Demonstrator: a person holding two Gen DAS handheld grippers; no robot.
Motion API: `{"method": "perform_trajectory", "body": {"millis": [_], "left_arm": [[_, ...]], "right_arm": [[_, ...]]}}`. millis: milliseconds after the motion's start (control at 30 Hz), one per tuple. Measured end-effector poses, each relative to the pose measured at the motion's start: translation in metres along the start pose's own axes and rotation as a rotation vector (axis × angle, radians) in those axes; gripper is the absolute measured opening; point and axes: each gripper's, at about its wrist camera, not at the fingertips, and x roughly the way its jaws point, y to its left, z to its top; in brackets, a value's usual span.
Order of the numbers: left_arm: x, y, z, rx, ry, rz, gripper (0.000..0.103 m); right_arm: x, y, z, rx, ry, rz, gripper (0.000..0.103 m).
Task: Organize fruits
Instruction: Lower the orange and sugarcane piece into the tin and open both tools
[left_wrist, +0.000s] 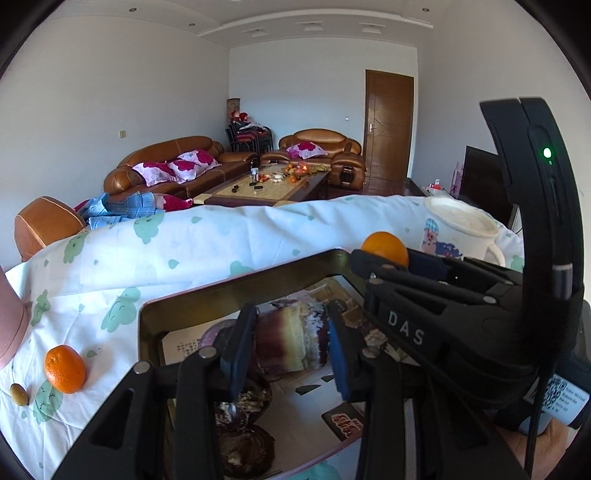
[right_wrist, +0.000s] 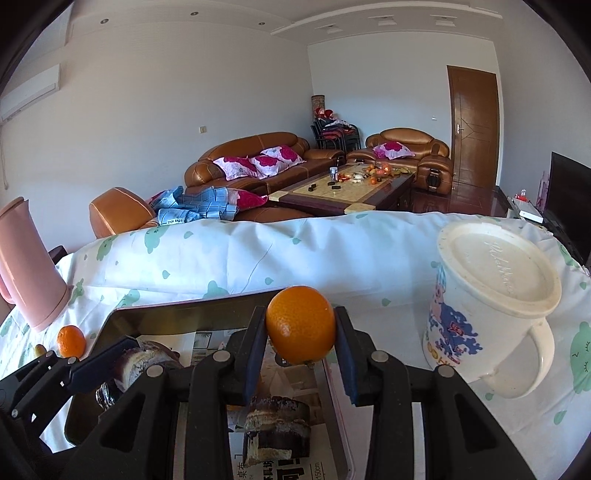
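My right gripper (right_wrist: 301, 332) is shut on an orange tangerine (right_wrist: 300, 325) and holds it above the right side of a metal tray (right_wrist: 177, 314); it also shows in the left wrist view (left_wrist: 384, 249). My left gripper (left_wrist: 290, 350) is shut on a piece of sugarcane (left_wrist: 290, 339) over the tray (left_wrist: 240, 291); the cane also shows in the right wrist view (right_wrist: 144, 360). Another cane piece (right_wrist: 277, 428) lies in the tray. A second tangerine (left_wrist: 65, 368) and a small olive-coloured fruit (left_wrist: 18, 394) lie on the cloth left of the tray.
A white lidded mug (right_wrist: 491, 306) stands right of the tray. A pink jug (right_wrist: 27, 266) stands at the left. The table has a white cloth with green prints (right_wrist: 258, 254). Sofas and a coffee table are far behind.
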Motion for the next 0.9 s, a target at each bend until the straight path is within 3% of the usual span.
{"method": "perform_trajectory", "body": {"millis": [100,233,467,667,733,767,800,867,900], "left_arm": [[0.005,0.002,0.000,-0.010,0.032,-0.019,0.039],[0.009,-0.002,-0.001,0.006,0.056,-0.013,0.039],[0.010,-0.002,-0.001,0.001,0.054,-0.015,0.039],[0.009,-0.004,0.000,0.016,0.061,-0.015,0.041],[0.008,-0.005,0.000,0.028,0.055,-0.016,0.055],[0.007,-0.006,0.000,0.036,0.048,-0.005,0.073],[0.006,-0.007,0.000,0.039,0.037,0.024,0.093],[-0.002,-0.007,-0.001,0.037,-0.005,0.046,0.103],[-0.007,-0.006,-0.001,0.035,-0.028,0.036,0.103]], "right_arm": [[0.006,0.000,0.000,-0.001,0.034,0.027,0.038],[0.010,0.007,-0.001,-0.039,0.053,0.001,0.038],[0.003,0.020,-0.001,-0.101,0.016,0.011,0.038],[0.002,0.012,-0.002,-0.038,0.019,0.080,0.038],[-0.003,0.005,-0.002,0.017,-0.005,0.117,0.041],[-0.006,0.000,-0.002,0.045,-0.017,0.123,0.051],[-0.009,-0.004,-0.002,0.073,-0.031,0.123,0.070],[-0.017,-0.013,-0.002,0.126,-0.077,0.108,0.091],[-0.022,-0.016,-0.002,0.148,-0.107,0.095,0.092]]}}
